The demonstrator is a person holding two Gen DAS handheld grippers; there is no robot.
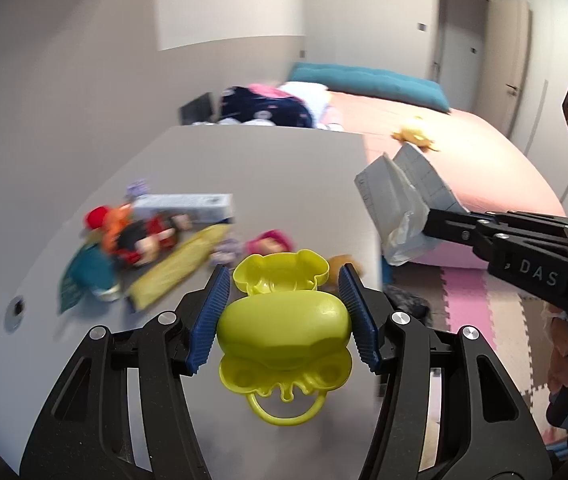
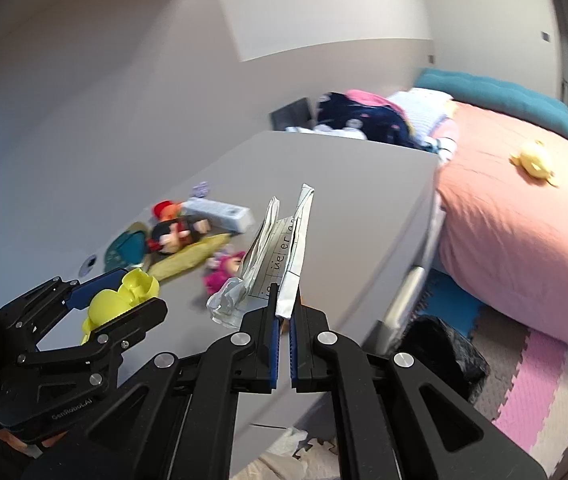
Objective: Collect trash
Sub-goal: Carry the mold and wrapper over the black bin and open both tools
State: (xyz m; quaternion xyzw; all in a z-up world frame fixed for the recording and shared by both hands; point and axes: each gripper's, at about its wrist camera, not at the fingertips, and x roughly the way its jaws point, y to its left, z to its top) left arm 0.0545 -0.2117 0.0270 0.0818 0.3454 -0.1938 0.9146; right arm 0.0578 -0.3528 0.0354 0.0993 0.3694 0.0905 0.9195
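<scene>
My left gripper (image 1: pixel 285 312) is shut on a yellow plastic shell (image 1: pixel 284 328) with its lid hinged open, held above the grey desk (image 1: pixel 284 160). The same yellow plastic shell (image 2: pixel 117 300) shows in the right wrist view, between the left gripper's fingers (image 2: pixel 95 280). My right gripper (image 2: pixel 282 312) is shut on a folded sheet of lined paper with a crumpled wrapper (image 2: pixel 279 252), held over the desk's right side. In the left wrist view that paper (image 1: pixel 400 204) hangs past the desk edge, pinched by the right gripper (image 1: pixel 440 222).
On the desk lie a doll (image 2: pixel 175 236), a yellow wrapper (image 2: pixel 191 260), a white box (image 2: pixel 223 212), a teal packet (image 2: pixel 123 252) and a pink toy (image 2: pixel 223 268). A pink bed (image 2: pixel 524 240) stands right. A black bin bag (image 2: pixel 448 356) sits on the foam-mat floor.
</scene>
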